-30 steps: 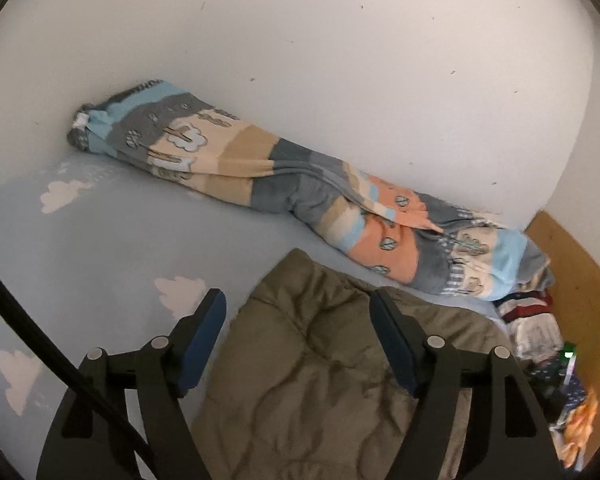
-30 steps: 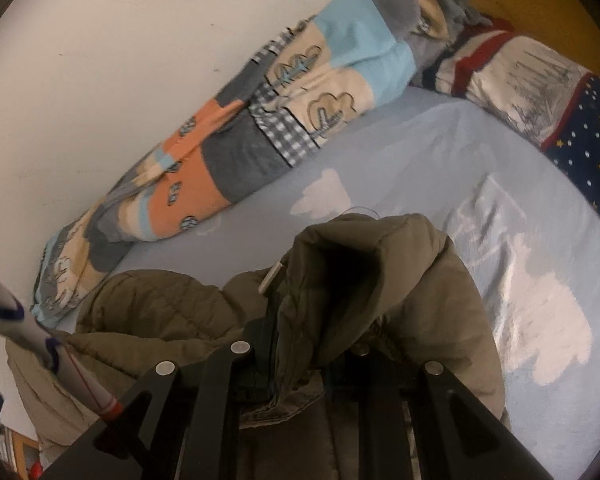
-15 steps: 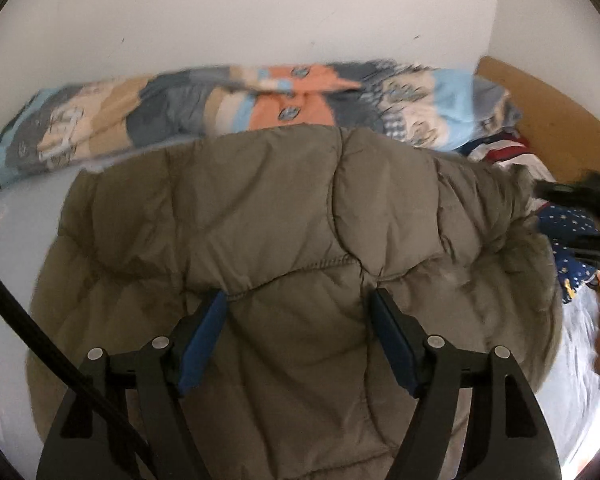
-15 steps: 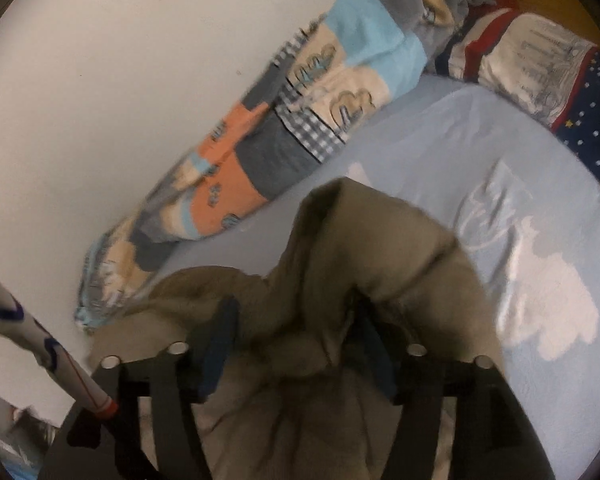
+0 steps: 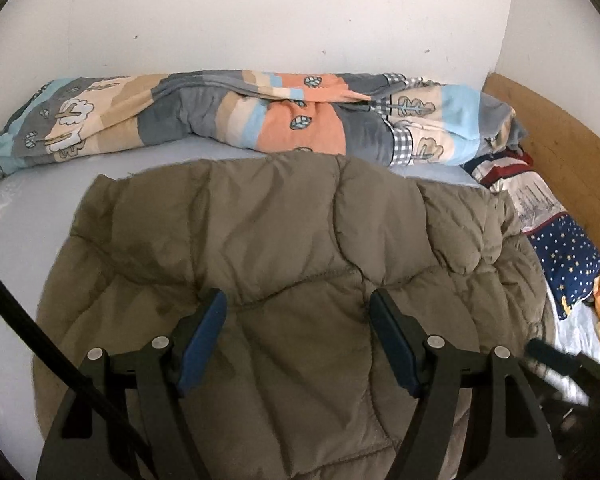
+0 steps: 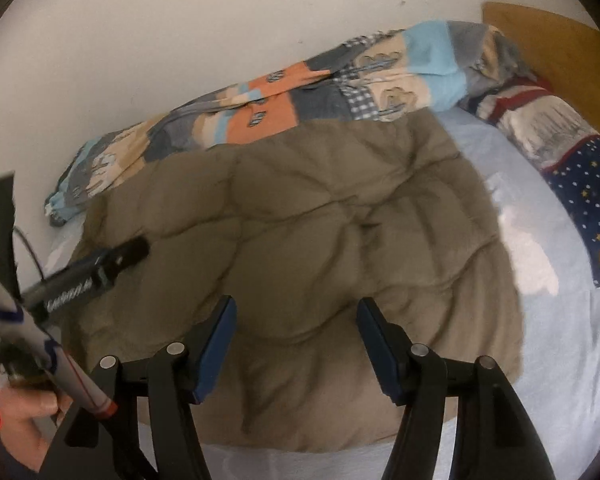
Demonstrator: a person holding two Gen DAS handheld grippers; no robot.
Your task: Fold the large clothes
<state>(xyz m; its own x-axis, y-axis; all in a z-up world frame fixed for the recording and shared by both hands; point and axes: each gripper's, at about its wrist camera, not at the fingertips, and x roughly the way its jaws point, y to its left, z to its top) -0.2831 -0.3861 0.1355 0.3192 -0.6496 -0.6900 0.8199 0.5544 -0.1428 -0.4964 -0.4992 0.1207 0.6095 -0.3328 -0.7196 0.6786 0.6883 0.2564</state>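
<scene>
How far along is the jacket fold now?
Done: the olive puffer jacket lies folded over on the blue sheet. In hand: nothing; the right gripper has just opened off it, and the left gripper is open too. Left: probably further folds.

An olive-brown quilted puffer jacket [image 5: 284,248] lies spread flat on the pale blue bed sheet [image 5: 24,216], filling the centre and lower part of both wrist views. Its padded panels are creased, with stitched seams crossing them. Its far edge touches the patchwork duvet [image 5: 260,120] along the wall.
</scene>
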